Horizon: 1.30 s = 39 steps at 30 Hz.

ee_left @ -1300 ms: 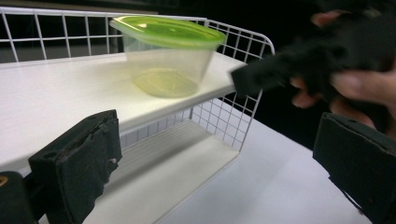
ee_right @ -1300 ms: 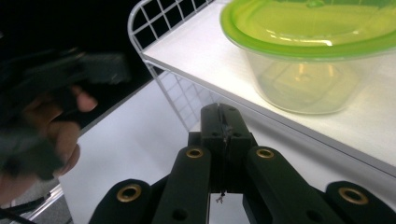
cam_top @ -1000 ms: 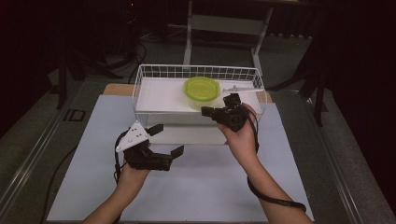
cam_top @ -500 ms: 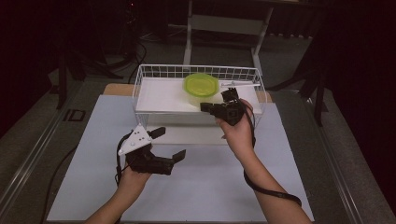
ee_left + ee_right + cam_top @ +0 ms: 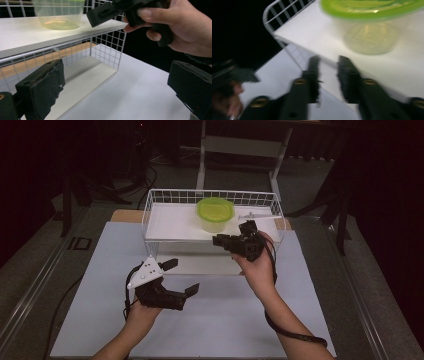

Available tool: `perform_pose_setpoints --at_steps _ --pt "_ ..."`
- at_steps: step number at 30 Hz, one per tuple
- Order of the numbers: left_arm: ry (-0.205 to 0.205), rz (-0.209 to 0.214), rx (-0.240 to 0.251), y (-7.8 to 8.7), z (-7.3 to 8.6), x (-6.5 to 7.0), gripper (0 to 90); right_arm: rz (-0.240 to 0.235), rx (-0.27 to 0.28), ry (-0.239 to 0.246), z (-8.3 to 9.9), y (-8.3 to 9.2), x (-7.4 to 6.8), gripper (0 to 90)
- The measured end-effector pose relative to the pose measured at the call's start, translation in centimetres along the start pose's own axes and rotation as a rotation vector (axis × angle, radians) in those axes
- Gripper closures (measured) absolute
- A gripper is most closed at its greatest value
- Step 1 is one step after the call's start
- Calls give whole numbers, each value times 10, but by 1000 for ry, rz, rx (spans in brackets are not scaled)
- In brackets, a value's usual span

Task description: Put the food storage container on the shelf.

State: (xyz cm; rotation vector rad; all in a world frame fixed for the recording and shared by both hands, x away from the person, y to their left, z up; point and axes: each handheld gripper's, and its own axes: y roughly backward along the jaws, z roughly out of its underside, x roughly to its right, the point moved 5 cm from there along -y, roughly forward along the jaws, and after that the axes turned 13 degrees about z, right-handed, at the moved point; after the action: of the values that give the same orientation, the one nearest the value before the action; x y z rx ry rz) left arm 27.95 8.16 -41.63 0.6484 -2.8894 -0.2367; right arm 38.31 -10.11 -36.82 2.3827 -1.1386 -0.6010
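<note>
A clear container with a green lid [image 5: 215, 212] stands on the white upper shelf of a wire rack [image 5: 210, 194]. My right gripper [image 5: 227, 236] hovers at the rack's front edge, just right of the container, with its jaws pointing left. Its jaws have just been opening and nothing is between them. In the right gripper view the gripper [image 5: 328, 77] shows a narrow gap, with the container [image 5: 372, 25] ahead, apart from the jaws. My left gripper [image 5: 181, 277] rests low over the white table [image 5: 225, 320], wide open and empty. The left gripper view looks past its gripper [image 5: 117, 92] toward the container [image 5: 58, 15].
A small pale object [image 5: 255, 215] lies on the shelf to the right of the container. Below the shelf, a lower white board [image 5: 85, 80] sits behind wire mesh. Dark floor, stands and cables surround the table.
The right gripper's jaws have parted from shut to a small gap, staying near the container. The left hand and its gripper have kept still.
</note>
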Motion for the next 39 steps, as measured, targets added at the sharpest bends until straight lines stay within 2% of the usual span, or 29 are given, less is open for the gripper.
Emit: perform_pose_setpoints --at_steps 2,5,7,9,11,15,18,22,32,37,39 --pt "-15 28 0 0 3 2 18 -32 3 26 8 5 -6 523" --pt "-44 67 -8 0 6 8 17 -64 24 92 20 13 -14 343" --pt "-47 79 -8 1 7 12 18 -87 53 138 28 17 -18 235" --pt "-40 75 2 2 9 15 18 -84 87 156 35 20 -22 158" --pt "-45 68 2 3 11 18 17 -88 103 172 41 22 -23 135" --pt "-58 53 -13 4 17 23 18 -101 123 151 55 28 -23 138" --pt "-61 53 -3 7 21 25 18 -76 139 155 66 32 -19 140" --pt "-60 49 -18 9 26 25 18 -61 148 156 81 35 -12 140" --pt "-25 52 -50 15 47 25 17 -39 97 129 125 36 10 143" --pt "9 52 -51 17 60 25 18 -32 85 119 142 40 19 144" --pt "11 50 -61 17 64 25 18 -28 76 119 148 42 21 144"
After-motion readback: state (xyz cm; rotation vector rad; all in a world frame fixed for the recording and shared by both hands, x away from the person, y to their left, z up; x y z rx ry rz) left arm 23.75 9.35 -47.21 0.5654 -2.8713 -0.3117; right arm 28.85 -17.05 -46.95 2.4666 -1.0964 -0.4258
